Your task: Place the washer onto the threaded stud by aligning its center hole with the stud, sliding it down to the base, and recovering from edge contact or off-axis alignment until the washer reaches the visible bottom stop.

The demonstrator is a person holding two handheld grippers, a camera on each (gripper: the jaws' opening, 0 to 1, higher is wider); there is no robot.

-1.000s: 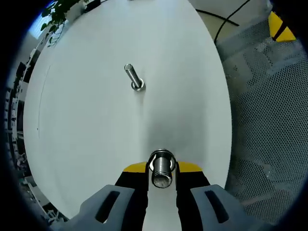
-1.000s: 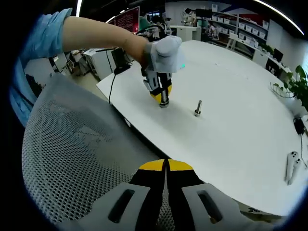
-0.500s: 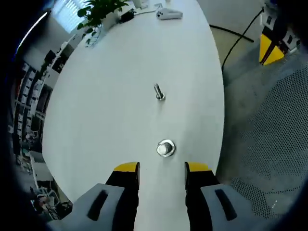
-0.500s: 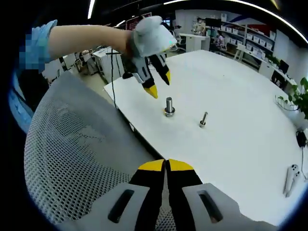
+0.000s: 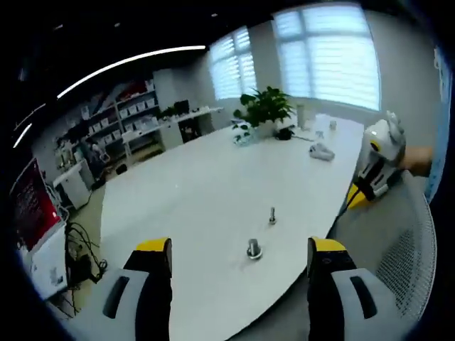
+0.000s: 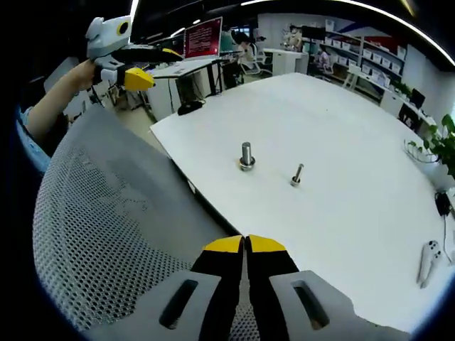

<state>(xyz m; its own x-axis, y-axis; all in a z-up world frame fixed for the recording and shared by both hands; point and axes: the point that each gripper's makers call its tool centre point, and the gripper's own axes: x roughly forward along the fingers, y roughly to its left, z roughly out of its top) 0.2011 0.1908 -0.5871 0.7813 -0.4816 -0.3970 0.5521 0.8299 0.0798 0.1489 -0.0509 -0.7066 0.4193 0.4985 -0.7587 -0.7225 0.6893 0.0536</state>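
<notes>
**Stud stands with washer at its base; both grippers clear of the table**

The left gripper point(image 5: 238, 259) rises from the bottom of the left gripper view with its jaws wide apart and nothing between them. Past its tips, in the lower middle of the frame, the threaded stud point(image 5: 254, 248) stands upright on the white table point(image 5: 213, 192). In the right gripper view the same stud point(image 6: 247, 155) sits near the frame's centre, with a wider ring around its foot that looks like the washer point(image 6: 247, 166) resting at the bottom stop, though it is too small to be sure. A second, thinner bolt point(image 6: 296, 175) stands close beside it toward the right, not touching it.

The right gripper point(image 6: 244, 249) has its yellow-tipped jaws pressed together on nothing, hovering over a grey mesh chair back point(image 6: 106, 234) at the lower left of its frame. The left gripper also appears at the upper left of that view, held up in a hand, well away from the table.

Judged from this, the placing step seems finished and the grippers are parked. If anything remains, the next move calls for a close check that the washer lies flat against the base, not tilted on the threads.

The table is a long, smooth, white oval. A potted plant point(image 5: 264, 108) stands at its far end near bright blinds, a small white device point(image 6: 429, 254) lies at the right edge, and shelving lines the office behind.
</notes>
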